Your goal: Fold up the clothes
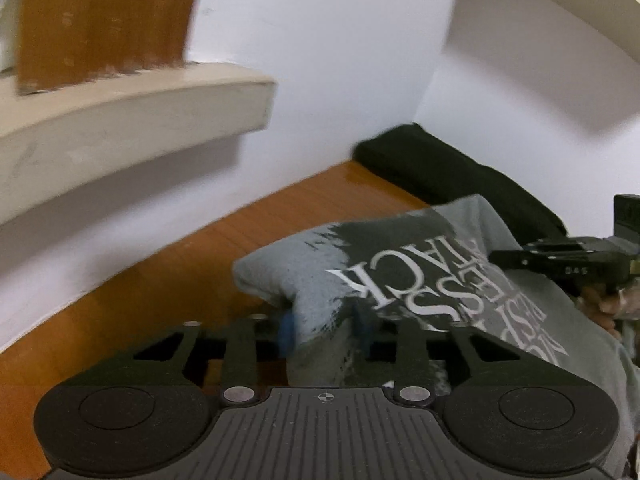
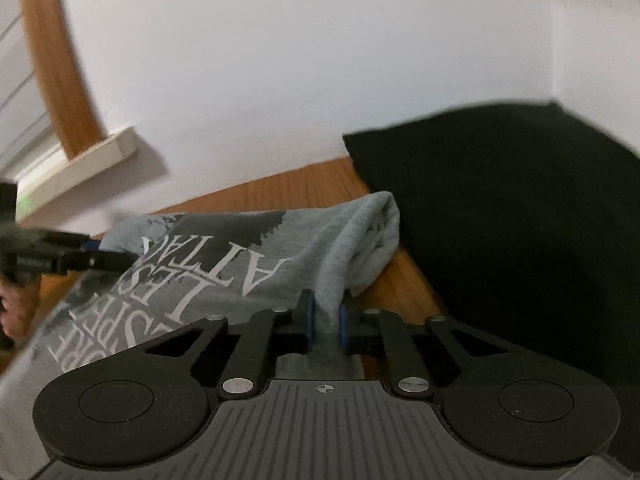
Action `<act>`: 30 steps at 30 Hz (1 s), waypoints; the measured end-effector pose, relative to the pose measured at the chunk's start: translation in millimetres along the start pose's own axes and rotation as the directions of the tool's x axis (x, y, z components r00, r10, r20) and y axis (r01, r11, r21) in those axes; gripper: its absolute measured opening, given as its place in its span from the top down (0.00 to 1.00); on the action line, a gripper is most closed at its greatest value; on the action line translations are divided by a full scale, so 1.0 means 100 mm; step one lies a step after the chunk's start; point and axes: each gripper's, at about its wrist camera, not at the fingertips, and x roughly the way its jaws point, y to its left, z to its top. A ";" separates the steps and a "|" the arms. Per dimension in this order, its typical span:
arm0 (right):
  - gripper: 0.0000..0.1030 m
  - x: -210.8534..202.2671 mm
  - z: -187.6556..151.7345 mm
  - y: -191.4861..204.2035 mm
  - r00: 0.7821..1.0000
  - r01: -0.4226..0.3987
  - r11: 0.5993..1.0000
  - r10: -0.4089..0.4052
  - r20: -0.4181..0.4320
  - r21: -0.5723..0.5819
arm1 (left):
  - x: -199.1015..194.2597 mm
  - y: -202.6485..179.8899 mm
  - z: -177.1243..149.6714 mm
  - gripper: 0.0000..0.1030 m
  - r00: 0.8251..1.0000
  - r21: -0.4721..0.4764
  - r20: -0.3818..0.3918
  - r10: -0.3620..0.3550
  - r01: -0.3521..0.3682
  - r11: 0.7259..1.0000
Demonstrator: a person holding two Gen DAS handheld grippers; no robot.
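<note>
A grey T-shirt (image 1: pixel 276 268) with a dark print and white lettering is bunched up over the wooden table (image 1: pixel 168 280). In the left wrist view my left gripper (image 1: pixel 325 326) is shut on a fold at the shirt's near left corner, with cloth filling the gap between its blue pads (image 1: pixel 286 330). My right gripper (image 1: pixel 504 259) reaches in from the right onto the shirt's far side. In the right wrist view the right gripper (image 2: pixel 326 320) pinches a ridge of the same T-shirt (image 2: pixel 224 248) by its right edge. The left gripper (image 2: pixel 120 258) grips the shirt's left corner.
A folded black cloth (image 2: pixel 520 220) lies on the table by the wall corner, just right of the shirt, and shows as the black cloth (image 1: pixel 440 168) in the left view. A beige ledge (image 1: pixel 132 112) juts from the white wall at left. A hand (image 1: pixel 604 304) holds the right gripper.
</note>
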 end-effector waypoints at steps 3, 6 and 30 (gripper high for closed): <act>0.89 -0.06 -0.04 0.09 0.998 0.032 0.999 -0.031 0.048 -0.024 | -0.02 -0.02 -0.04 0.84 0.999 0.008 0.034 -0.015 0.015 1.000; 0.90 -0.24 -0.05 0.16 0.991 0.043 0.998 -0.037 0.130 -0.049 | -0.19 -0.15 -0.09 0.86 0.991 0.043 0.133 0.019 -0.025 0.999; 0.90 -2.50 0.75 -0.45 0.654 0.310 0.943 -0.116 0.747 -0.125 | -0.92 -2.73 0.93 0.87 0.786 0.342 0.601 -0.145 -0.089 0.935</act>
